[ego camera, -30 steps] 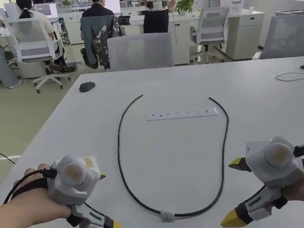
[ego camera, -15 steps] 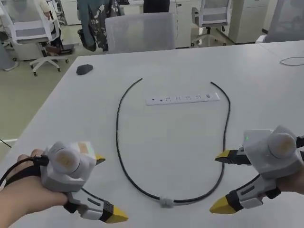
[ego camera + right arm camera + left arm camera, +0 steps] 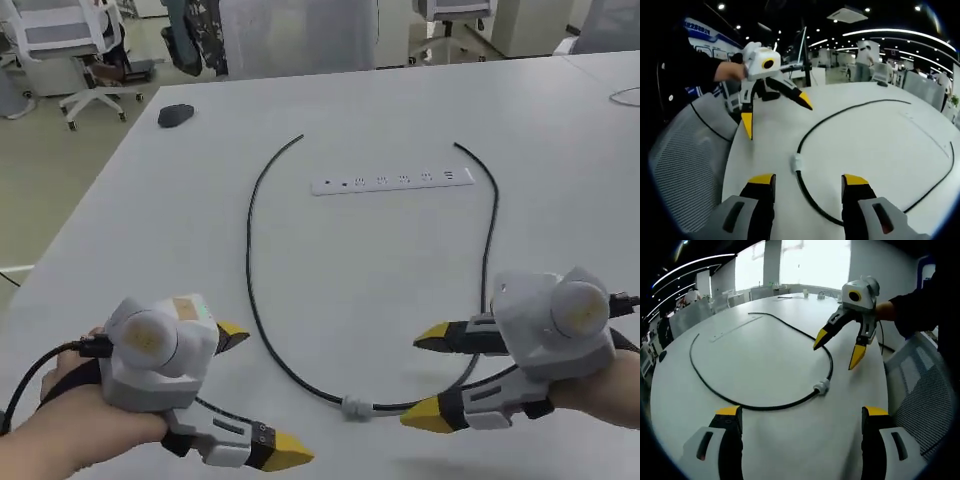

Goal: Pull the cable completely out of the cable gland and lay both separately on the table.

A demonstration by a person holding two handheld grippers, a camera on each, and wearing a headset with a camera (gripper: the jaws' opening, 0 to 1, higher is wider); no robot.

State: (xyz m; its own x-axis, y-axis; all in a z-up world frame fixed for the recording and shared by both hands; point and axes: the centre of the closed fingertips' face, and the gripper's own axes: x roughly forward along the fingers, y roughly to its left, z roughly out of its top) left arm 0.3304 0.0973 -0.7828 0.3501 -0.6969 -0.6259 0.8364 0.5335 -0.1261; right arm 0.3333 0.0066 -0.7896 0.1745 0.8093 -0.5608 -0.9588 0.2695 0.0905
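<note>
**Cable sits in the gland, both grippers wide open on either side of it**

The small pale cable gland (image 3: 356, 407) lies flat on the white table (image 3: 380, 290), right at the near edge in the head view. The black cable (image 3: 249, 250) runs in one side of the gland and out the other, so it's threaded through. From the gland it sweeps away in a big U, and both loose ends lie on the table far beyond it. A white power strip (image 3: 392, 182) sits between those two ends, well beyond the gland. A dark mouse (image 3: 176, 115) is further off again, out past the left arm of the U.

The left gripper (image 3: 265, 395) is just left of the gland, with its yellow-tipped jaws spread wide and nothing between them. In its own view the gland lies a little ahead of the jaws, roughly centred between them, and nothing touches it.

The right gripper (image 3: 420, 380) is just right of the gland. Its jaws are also spread and empty, one tip above the cable and one close beside the gland. I can't tell if that lower tip touches the cable. In the right gripper view the gland sits just ahead of the open jaws.
</note>
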